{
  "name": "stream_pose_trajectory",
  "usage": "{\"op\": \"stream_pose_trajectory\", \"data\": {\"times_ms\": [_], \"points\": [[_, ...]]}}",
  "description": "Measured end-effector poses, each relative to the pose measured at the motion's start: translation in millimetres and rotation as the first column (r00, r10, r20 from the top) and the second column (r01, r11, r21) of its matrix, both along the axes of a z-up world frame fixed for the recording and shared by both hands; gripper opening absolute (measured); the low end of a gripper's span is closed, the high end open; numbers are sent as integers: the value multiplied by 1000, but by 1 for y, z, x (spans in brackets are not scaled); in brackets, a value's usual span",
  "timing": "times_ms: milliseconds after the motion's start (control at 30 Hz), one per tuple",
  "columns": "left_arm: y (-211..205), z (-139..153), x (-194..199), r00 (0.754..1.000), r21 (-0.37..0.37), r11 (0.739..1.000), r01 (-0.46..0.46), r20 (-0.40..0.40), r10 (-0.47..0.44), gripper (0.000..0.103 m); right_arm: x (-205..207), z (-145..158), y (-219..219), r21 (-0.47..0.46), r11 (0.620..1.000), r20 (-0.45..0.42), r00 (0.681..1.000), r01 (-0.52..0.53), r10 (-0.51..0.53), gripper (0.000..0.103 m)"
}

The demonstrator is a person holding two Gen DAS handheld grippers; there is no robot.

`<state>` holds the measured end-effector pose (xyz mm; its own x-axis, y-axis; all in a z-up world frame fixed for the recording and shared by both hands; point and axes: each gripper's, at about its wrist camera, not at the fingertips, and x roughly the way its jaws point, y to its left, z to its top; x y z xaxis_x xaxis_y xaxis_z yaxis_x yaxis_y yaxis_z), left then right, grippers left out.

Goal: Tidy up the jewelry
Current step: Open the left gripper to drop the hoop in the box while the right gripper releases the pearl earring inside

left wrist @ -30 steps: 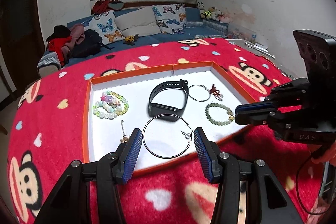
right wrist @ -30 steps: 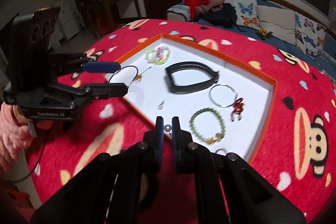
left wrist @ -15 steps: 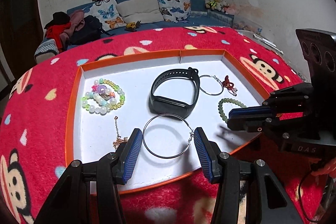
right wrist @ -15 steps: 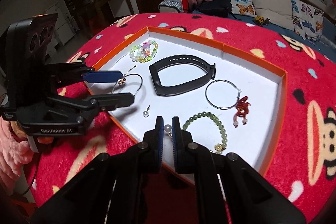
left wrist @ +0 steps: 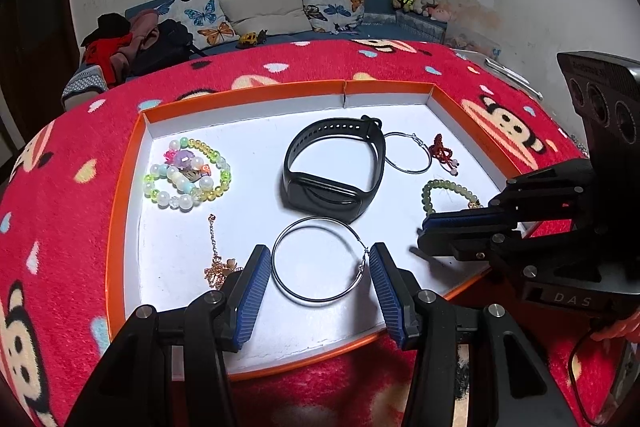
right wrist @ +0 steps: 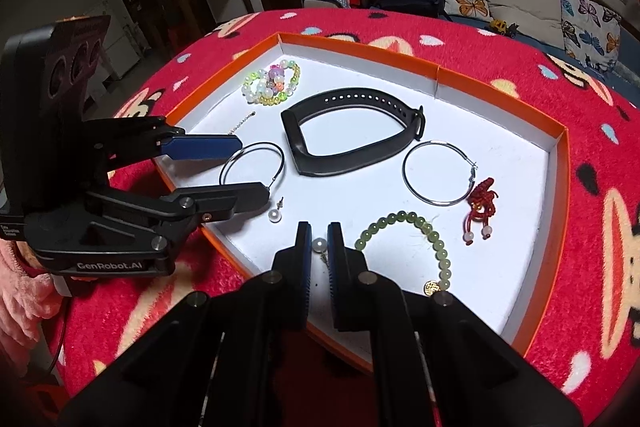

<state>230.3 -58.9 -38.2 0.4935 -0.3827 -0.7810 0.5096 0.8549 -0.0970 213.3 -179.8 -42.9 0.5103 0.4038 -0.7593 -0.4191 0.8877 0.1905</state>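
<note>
An orange-rimmed white tray (left wrist: 240, 95) (right wrist: 558, 163) holds the jewelry. My left gripper (left wrist: 316, 259) (right wrist: 256, 169) is open, its fingers astride a large silver hoop earring (left wrist: 318, 259) (right wrist: 252, 165) lying on the tray. My right gripper (right wrist: 319, 241) (left wrist: 428, 233) is shut on a pearl stud earring (right wrist: 319, 245), just above the tray's near edge. A second pearl stud (right wrist: 274, 214) lies beside it. A black wristband (left wrist: 334, 173) (right wrist: 348, 139), a second hoop (left wrist: 408, 157) (right wrist: 438, 173), a green bead bracelet (left wrist: 448, 193) (right wrist: 416, 227) and pastel bead bracelets (left wrist: 186, 175) (right wrist: 272, 83) lie around.
A gold chain charm (left wrist: 218, 259) lies by my left finger. A red knotted charm (left wrist: 442, 155) (right wrist: 482, 205) lies by the second hoop. The tray sits on a red monkey-print cloth (left wrist: 60, 227). A sofa with cushions (left wrist: 264, 7) stands behind.
Both grippers have moved forward over the tray. The right one has carried the pearl stud in over the near edge. The left fingers stay open around the hoop.
</note>
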Motion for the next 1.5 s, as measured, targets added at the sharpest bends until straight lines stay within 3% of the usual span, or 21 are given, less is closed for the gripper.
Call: {"op": "stream_pose_trajectory", "data": {"times_ms": [833, 1500], "points": [[-4, -2, 0, 1000, 10, 1000, 0, 2, 0, 55, 1, -1, 1, -18, 1000, -10, 1000, -10, 10, 11], [-2, 4, -3, 1000, 18, 1000, -23, 15, 22, 60, -3, 0, 3, 8, 1000, -2, 1000, 4, -4, 20]]}}
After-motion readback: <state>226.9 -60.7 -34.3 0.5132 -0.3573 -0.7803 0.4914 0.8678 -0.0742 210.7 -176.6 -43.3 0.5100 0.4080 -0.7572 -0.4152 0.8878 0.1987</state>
